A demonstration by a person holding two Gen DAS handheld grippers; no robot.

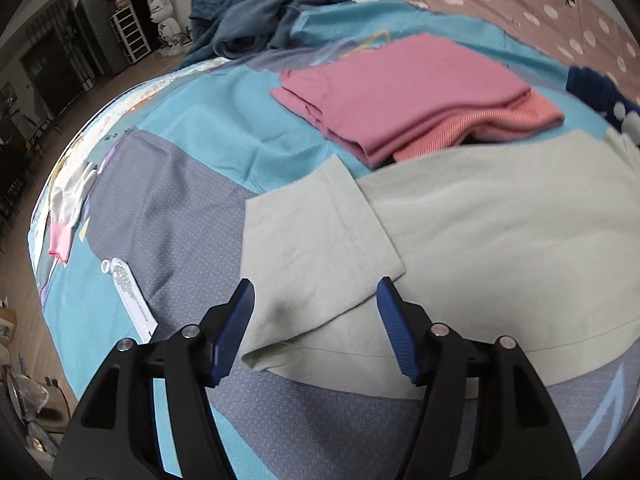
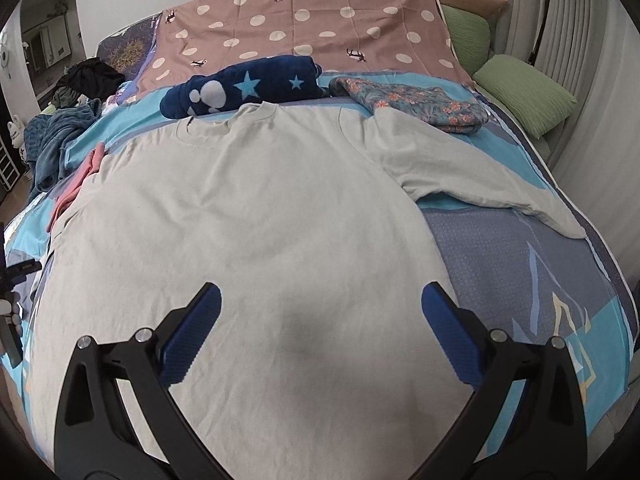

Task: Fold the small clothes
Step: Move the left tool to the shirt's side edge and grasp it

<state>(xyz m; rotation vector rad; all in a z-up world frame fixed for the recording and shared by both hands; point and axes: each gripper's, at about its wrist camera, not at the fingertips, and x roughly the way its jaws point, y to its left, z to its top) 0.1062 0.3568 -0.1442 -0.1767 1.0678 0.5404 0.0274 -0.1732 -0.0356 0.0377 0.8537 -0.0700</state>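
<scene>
From your left wrist view, your left gripper hangs with its jaws apart over the folded-in sleeve of the pale T-shirt, gripping nothing; the folded pink clothes lie just beyond the shirt. From your right wrist view, your right gripper stands spread wide above the shirt's lower body, empty, with the other sleeve spread flat on the bedsheet

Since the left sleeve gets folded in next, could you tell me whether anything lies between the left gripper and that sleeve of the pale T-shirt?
Nothing visible does. The left gripper is open, with the sleeve of the pale T-shirt directly ahead between its fingers. The folded pink clothes lie farther back, clear of the path.
</scene>
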